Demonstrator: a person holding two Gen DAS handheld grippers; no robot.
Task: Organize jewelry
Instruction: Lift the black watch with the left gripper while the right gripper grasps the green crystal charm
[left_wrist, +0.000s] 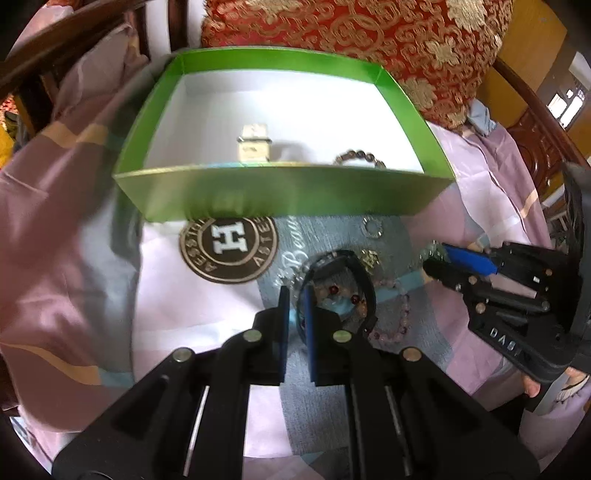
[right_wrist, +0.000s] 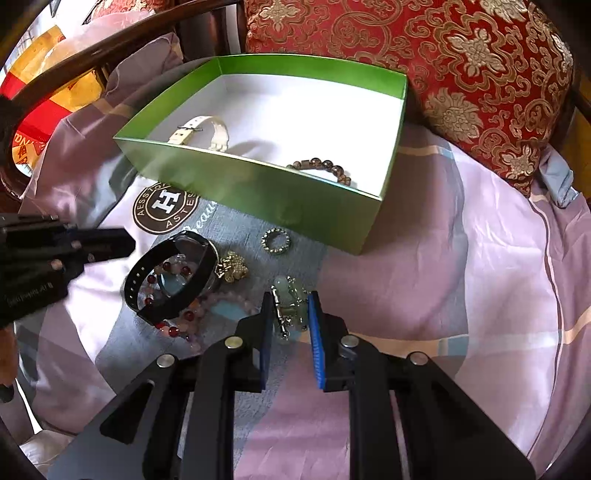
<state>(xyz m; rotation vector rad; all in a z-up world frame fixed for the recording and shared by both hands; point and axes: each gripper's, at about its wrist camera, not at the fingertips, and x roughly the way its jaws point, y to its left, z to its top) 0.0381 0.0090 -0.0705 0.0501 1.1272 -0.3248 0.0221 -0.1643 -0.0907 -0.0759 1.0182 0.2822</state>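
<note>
A green box (left_wrist: 280, 192) (right_wrist: 295, 199) with a white inside holds a cream watch (left_wrist: 253, 146) (right_wrist: 207, 129) and a brown bead bracelet (left_wrist: 360, 158) (right_wrist: 325, 168). In front of it on the cloth lie a black watch (left_wrist: 351, 273) (right_wrist: 173, 280), a pink and red bead bracelet (left_wrist: 399, 317) (right_wrist: 184, 325), a gold brooch (right_wrist: 232, 267), a silver ring (left_wrist: 372, 226) (right_wrist: 276, 240) and a jade pendant (right_wrist: 290, 306). My left gripper (left_wrist: 297, 299) stands nearly closed at the black watch's strap. My right gripper (right_wrist: 290, 299) is open around the jade pendant.
A pink and grey bedsheet (right_wrist: 461, 277) with a round brown logo (left_wrist: 227, 249) covers the surface. A red and gold cushion (right_wrist: 461, 74) stands behind the box. Dark wooden chair rails (right_wrist: 92, 62) curve at the far left and right.
</note>
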